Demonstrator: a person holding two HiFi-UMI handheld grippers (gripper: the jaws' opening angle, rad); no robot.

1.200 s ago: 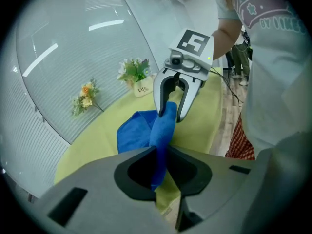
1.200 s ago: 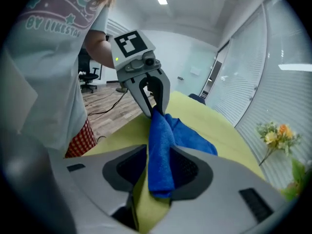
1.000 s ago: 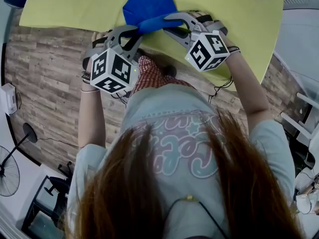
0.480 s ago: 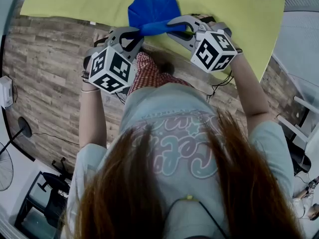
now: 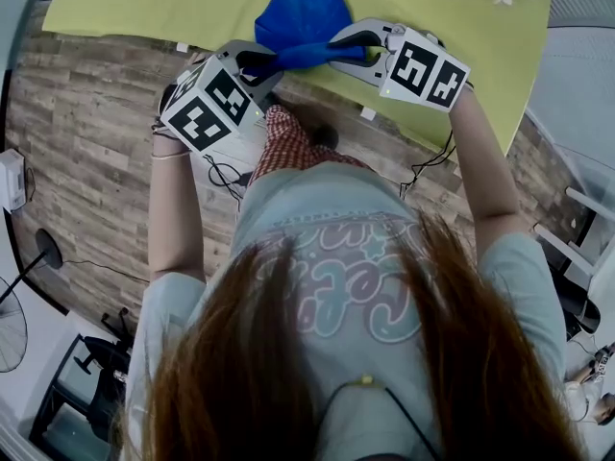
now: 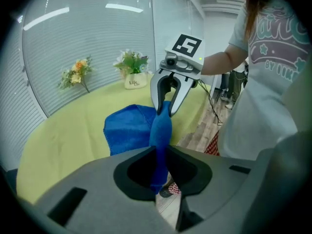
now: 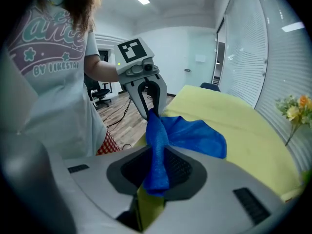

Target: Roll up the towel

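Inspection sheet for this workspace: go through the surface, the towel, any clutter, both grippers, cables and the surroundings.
Surface: yellow table, smooth top.
Job's things: blue towel, not rolled yet; its near edge is bunched and stretched between the grippers, the rest lies on the table.
Clutter: potted flowers and a flower spray at the far edge.
Grippers: left gripper shut on the towel; right gripper shut on the towel, its jaws have just been closing.
Cables: black cable hanging below the right wrist.
Surroundings: wood-look floor, fan, window blinds.
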